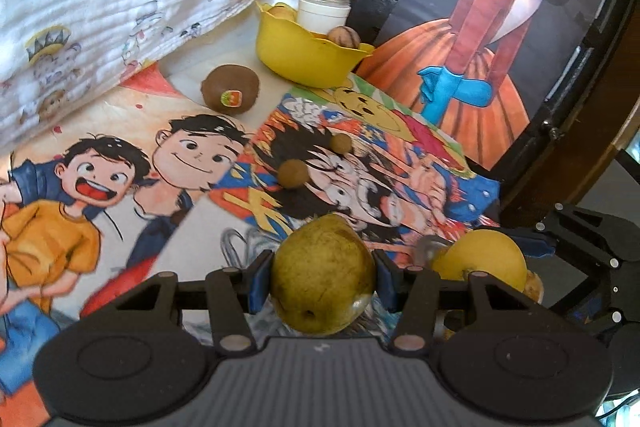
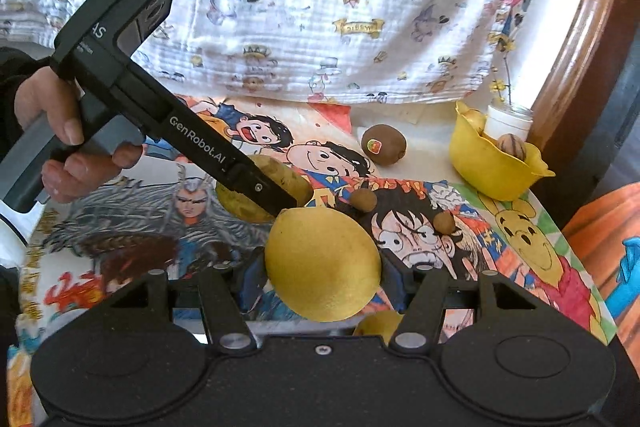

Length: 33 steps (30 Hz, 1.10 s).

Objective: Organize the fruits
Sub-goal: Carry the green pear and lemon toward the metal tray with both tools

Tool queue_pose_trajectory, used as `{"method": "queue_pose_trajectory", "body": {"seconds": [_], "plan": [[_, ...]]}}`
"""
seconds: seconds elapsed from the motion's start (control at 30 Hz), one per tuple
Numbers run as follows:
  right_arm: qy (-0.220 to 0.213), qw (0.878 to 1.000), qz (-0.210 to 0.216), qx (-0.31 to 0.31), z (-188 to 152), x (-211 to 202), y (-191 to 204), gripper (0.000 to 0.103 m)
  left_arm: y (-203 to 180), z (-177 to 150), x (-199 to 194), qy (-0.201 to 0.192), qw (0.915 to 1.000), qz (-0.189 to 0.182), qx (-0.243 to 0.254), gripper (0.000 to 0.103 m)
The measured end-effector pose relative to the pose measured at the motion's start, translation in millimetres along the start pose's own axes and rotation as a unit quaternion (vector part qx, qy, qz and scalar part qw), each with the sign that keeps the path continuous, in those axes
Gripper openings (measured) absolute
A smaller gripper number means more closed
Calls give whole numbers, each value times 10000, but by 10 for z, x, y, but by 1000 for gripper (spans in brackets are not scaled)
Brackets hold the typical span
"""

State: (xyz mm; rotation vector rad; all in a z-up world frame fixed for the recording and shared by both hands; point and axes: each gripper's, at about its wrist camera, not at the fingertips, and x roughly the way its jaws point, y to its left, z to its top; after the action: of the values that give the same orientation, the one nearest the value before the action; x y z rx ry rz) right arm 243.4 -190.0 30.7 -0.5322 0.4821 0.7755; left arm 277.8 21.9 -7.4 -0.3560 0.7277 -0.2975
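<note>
The yellow bowl (image 1: 308, 61), upper centre of the left view, holds a walnut (image 1: 343, 37) and a white jar (image 1: 323, 11). Low in frame, the left hand-held gripper (image 1: 322, 277) clamps a green pear (image 1: 322, 273); the right hand-held gripper (image 2: 322, 277) clamps a yellow pear (image 2: 322, 265).

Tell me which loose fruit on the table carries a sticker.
The kiwi, near the yellow bowl. It has a red-and-green sticker; the two small brown fruits on the comic drawing are bare.

kiwi (image 1: 230, 90) left of bowl (image 1: 308, 55), jar (image 1: 323, 11) behind bowl
</note>
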Motion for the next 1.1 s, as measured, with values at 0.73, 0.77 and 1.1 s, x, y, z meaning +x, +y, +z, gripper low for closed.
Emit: {"method": "queue_pose_trajectory", "body": {"seconds": [0.73, 0.77, 1.1], "plan": [[-236, 9933, -513, 1007, -813, -812, 270, 61, -669, -811, -441, -145, 9986, -502, 92, 56], [-235, 9929, -545, 1033, -835, -833, 278, 61, -701, -841, -445, -146, 9984, -530, 105, 56], [-272, 9868, -806, 1380, -1105, -1005, 363, 61, -871, -1000, -425, -32, 9977, -620, 271, 56]]}}
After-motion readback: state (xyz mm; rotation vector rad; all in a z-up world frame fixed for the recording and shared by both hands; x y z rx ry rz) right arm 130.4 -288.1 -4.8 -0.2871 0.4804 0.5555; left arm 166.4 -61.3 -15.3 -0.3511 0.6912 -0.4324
